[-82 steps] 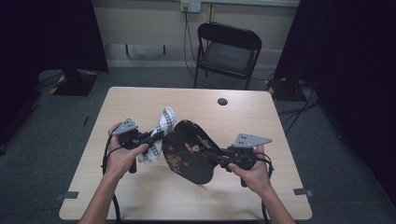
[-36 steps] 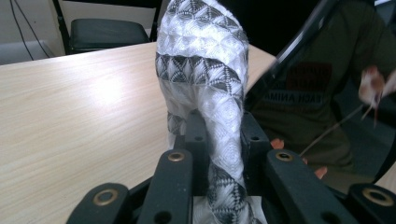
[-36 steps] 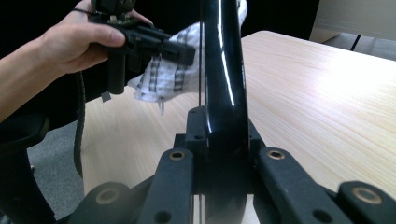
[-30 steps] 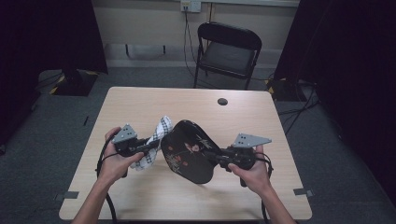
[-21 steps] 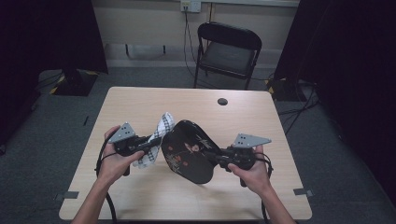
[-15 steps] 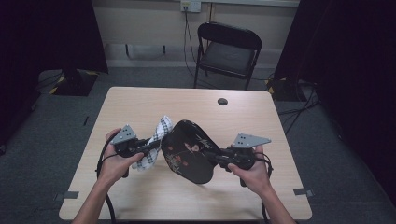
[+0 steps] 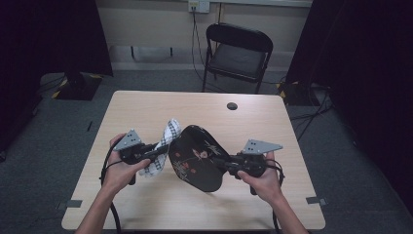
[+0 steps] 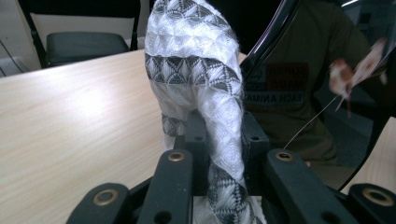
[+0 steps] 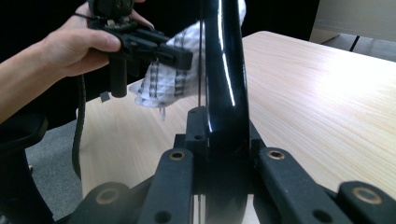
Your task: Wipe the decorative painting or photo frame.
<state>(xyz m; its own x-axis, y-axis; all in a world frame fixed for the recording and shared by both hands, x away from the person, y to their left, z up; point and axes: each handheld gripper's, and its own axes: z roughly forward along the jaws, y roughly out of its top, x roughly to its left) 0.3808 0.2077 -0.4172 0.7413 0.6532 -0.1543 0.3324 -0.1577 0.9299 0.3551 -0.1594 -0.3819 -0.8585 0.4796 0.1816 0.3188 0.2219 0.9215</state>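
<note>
Between the jaws of our left gripper [image 8: 219, 140] sits a white cloth with grey woven bands [image 8: 201, 79], pinched in a bunch; it rises in a rounded fold beyond the jaw tips, and its tail runs back between them toward the gripper body. Just past that fold, to the right of the jaws in the left gripper view, we meet the glossy face of a black plate [image 8: 317, 93], whose curved rim passes close by the cloth; whether the two touch there we cannot tell.

Our right gripper [image 9: 219, 135] clamps the rim of that same plate [image 9: 226, 70], which stands on edge between the jaws and rises straight up from them. Beyond it, to the left of these jaws, we see the left hand [image 9: 70, 46] and its gripper with the cloth [image 9: 163, 84] pushed against the plate's far side.

From the high view, we hold both grippers above the wooden table [image 7: 146, 112]: the left gripper [image 7: 158, 150] brings the cloth [image 7: 165, 141] to the plate's left edge, while the right gripper [image 7: 221, 163] holds the tilted plate [image 7: 195, 156], painted with small red and white marks, by its right rim.
</note>
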